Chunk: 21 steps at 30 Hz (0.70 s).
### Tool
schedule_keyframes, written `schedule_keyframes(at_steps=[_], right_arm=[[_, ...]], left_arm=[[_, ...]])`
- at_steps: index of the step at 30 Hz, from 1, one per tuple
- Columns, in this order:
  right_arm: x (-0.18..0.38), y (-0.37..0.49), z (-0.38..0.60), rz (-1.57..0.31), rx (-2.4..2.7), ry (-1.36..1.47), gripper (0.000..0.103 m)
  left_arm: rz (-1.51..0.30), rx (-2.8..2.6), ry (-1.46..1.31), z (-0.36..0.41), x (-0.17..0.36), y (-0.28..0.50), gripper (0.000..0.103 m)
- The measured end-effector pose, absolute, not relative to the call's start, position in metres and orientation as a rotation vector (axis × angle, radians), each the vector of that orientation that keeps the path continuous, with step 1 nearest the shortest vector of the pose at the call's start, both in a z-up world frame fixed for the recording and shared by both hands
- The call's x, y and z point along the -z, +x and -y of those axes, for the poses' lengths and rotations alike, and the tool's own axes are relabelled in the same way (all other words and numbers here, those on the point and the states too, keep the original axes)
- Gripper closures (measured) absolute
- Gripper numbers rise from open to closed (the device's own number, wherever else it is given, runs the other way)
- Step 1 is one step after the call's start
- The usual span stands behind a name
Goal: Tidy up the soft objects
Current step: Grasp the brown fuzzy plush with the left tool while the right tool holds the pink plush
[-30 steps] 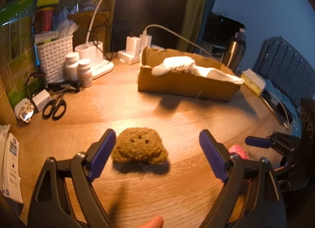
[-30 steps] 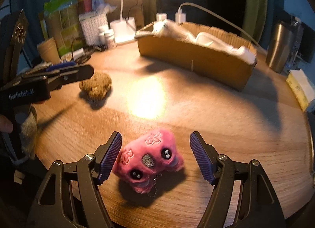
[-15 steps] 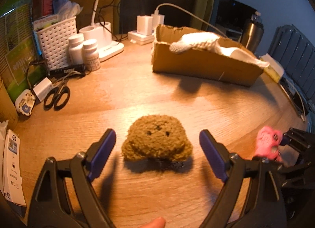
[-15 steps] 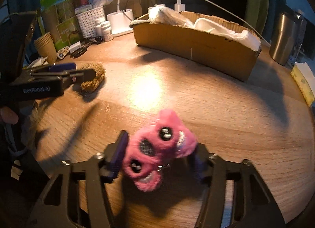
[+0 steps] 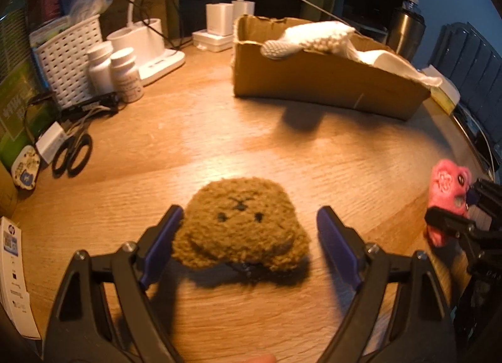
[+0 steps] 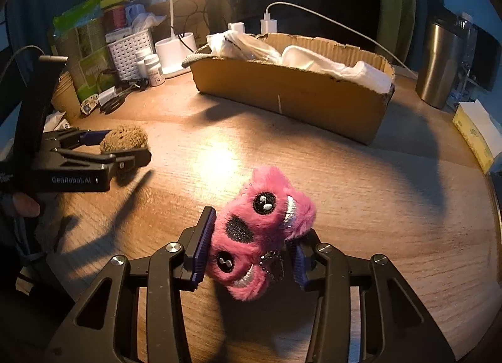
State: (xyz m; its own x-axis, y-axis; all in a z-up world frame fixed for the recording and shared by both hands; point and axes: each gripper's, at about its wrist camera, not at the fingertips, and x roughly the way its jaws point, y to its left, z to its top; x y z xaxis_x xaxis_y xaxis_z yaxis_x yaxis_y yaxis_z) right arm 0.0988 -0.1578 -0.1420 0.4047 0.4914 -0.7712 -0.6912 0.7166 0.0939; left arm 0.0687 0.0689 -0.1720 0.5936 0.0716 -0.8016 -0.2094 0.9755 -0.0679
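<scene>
The left gripper (image 5: 248, 237) is spread wide around a brown plush (image 5: 240, 225) that lies on the desk (image 5: 219, 143); its left pad touches the plush's edge, while the right pad stands apart. The right gripper (image 6: 251, 247) is clamped on a pink plush (image 6: 257, 234), held above the desk. Farther back stands a cardboard box (image 6: 291, 99) holding white cloths (image 6: 329, 65). Scissors (image 5: 72, 156) and two white bottles (image 5: 114, 69) sit at the desk's left edge.
</scene>
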Motion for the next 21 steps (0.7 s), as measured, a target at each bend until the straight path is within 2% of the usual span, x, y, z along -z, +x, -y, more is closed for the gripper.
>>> schedule_keyframes(at_steps=[1, 4, 7, 21], right_arm=[[0.141, 0.099, 0.158, -0.873, -0.757, -0.255, 0.057], [0.135, 0.102, 0.160, -0.859, -0.754, -0.248, 0.057], [0.130, 0.103, 0.162, -0.846, -0.753, -0.241, 0.057], [0.107, 0.105, 0.171, -0.789, -0.751, -0.218, 0.057]], left_arm=[[-0.922, -0.153, -0.160, -0.068, 0.172, 0.069, 0.017], [-0.926, -0.133, -0.149, -0.064, 0.172, 0.070, 0.030], [-0.927, -0.120, -0.122, -0.059, 0.171, 0.071, 0.033], [-0.847, -0.014, -0.114, -0.032, 0.140, 0.070, 0.035]])
